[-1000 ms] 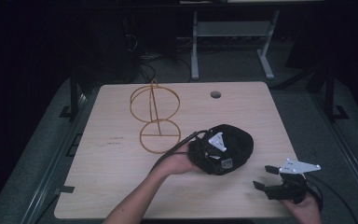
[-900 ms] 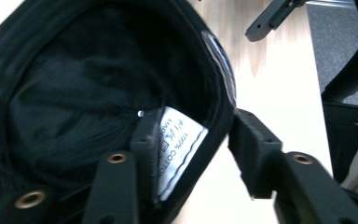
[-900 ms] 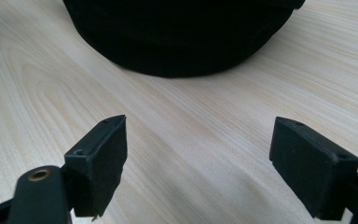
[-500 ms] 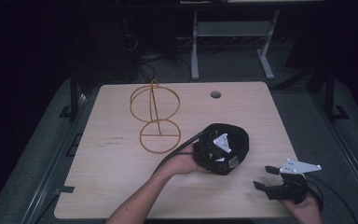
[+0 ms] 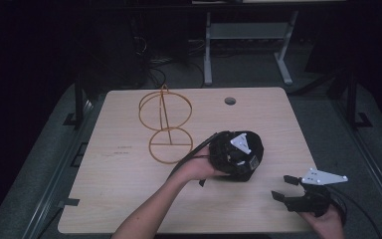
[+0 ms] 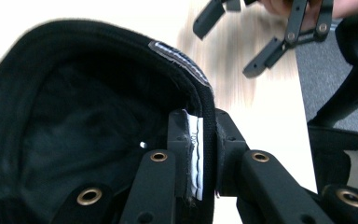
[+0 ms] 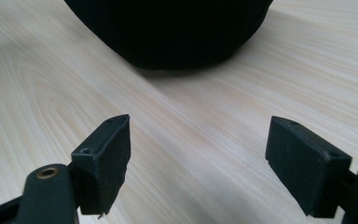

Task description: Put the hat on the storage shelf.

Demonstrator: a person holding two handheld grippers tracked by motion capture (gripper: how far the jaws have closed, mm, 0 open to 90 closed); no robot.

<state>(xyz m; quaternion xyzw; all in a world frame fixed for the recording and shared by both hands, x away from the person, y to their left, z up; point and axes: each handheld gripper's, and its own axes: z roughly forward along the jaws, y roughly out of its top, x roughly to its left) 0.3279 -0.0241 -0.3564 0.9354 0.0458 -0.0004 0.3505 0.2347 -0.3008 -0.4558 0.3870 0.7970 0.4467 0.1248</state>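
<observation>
- Whereas a second ago the left gripper (image 5: 238, 157) lay further left over the black cap (image 6: 74, 140), its jaws have just been closing and now clench the cap's rim, one pad inside by the white label (image 6: 195, 156), one outside.
- Cap sits right of centre on the wooden table (image 5: 129, 199), just right of the wire stand (image 5: 166, 127).
- Right gripper (image 5: 287, 188), unmoved near the front right edge, gapes wide, nothing between it and the cap.
</observation>
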